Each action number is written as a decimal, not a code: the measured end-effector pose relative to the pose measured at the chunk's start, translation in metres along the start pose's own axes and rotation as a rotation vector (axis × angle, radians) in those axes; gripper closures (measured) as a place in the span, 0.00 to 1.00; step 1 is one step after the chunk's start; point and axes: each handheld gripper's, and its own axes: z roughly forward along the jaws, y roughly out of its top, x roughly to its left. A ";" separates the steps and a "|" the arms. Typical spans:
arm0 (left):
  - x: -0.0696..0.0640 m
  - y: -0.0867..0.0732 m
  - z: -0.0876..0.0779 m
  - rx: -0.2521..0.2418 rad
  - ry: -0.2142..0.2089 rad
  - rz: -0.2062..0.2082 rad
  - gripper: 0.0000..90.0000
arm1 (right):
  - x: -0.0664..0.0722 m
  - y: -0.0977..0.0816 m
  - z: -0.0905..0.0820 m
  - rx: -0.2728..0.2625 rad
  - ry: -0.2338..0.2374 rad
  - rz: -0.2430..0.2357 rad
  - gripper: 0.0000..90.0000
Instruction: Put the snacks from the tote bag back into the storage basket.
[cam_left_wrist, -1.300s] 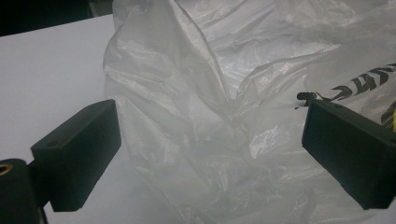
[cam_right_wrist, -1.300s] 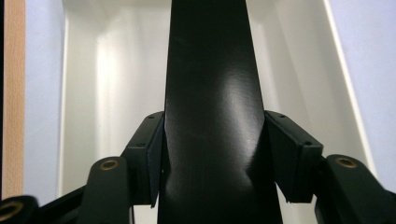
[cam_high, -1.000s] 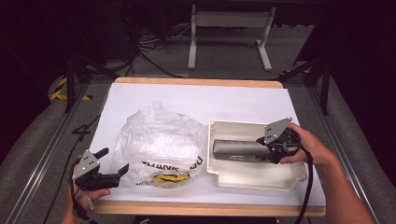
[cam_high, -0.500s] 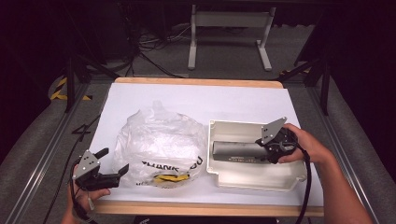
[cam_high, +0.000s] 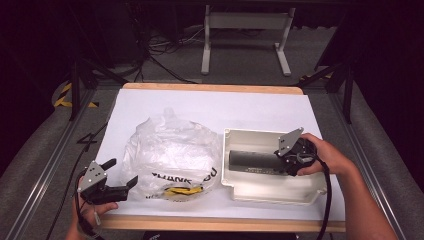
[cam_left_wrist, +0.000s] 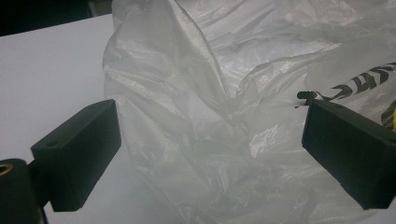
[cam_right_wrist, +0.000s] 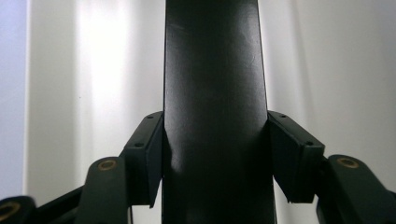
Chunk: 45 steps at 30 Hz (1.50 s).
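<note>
A long dark bar (cam_high: 250, 161) lies inside a cream plastic tray (cam_high: 272, 195) on the right half of the white table. My right gripper (cam_high: 282, 162) is shut on the bar's right end. In the right gripper view both pads (cam_right_wrist: 144, 154) press the sides of the bar (cam_right_wrist: 215, 93), with the tray floor (cam_right_wrist: 93, 70) behind. A crumpled clear plastic bag (cam_high: 170, 150) with black print sits left of the tray. My left gripper (cam_high: 123, 171) stands open at the bag's lower left corner. In the left gripper view its jaws (cam_left_wrist: 210, 149) are wide apart in front of the bag (cam_left_wrist: 224, 93), not touching it.
The white table sheet (cam_high: 210, 107) has a wooden strip along the front and back edges. A metal stand (cam_high: 245, 35) and cables are on the dark floor beyond the table. Rails run along both sides.
The right gripper has edged slightly to the left while still shut on the bar. The left gripper and the bag have not moved.
</note>
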 end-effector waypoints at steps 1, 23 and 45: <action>0.000 0.000 0.000 -0.001 0.000 0.000 0.06 | 0.000 0.000 0.001 0.003 -0.004 -0.004 0.47; 0.000 0.000 0.001 0.002 -0.003 -0.002 0.06 | -0.001 -0.002 0.000 0.017 -0.052 0.013 0.47; -0.001 0.001 0.000 0.002 -0.001 0.009 0.06 | 0.020 -0.029 -0.032 -0.197 -0.323 0.248 0.31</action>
